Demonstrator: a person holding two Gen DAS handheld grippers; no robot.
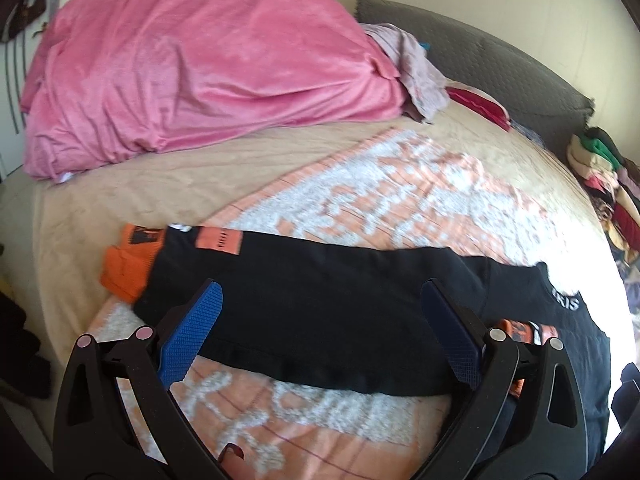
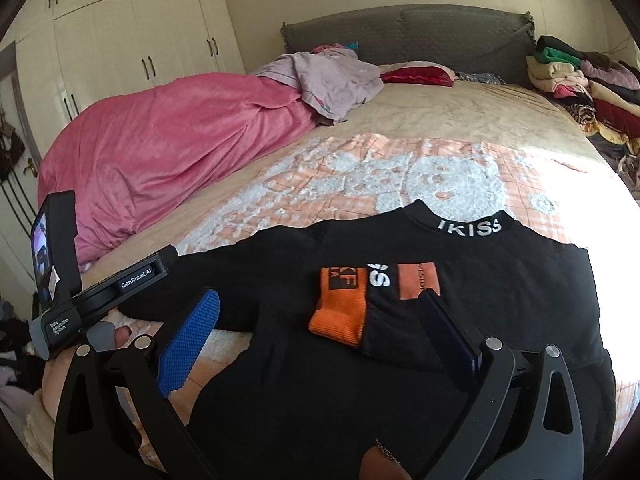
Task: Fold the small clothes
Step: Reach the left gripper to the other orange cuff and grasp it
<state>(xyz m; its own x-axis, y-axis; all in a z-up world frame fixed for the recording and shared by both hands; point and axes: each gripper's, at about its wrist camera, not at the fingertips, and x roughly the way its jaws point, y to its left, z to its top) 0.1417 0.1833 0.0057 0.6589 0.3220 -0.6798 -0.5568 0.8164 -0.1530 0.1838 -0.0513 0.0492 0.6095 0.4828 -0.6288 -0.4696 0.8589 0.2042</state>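
Right wrist: black shirt (image 2: 400, 360) hem cut off; both grippers' fingers apart, empty.

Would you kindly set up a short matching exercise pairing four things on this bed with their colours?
Things:
1. blanket
2. headboard
3. sleeve cuff
4. collar lettering

Colours:
A. orange
B. white
C. pink
D. grey

Pairs: 1-C, 2-D, 3-A, 4-B
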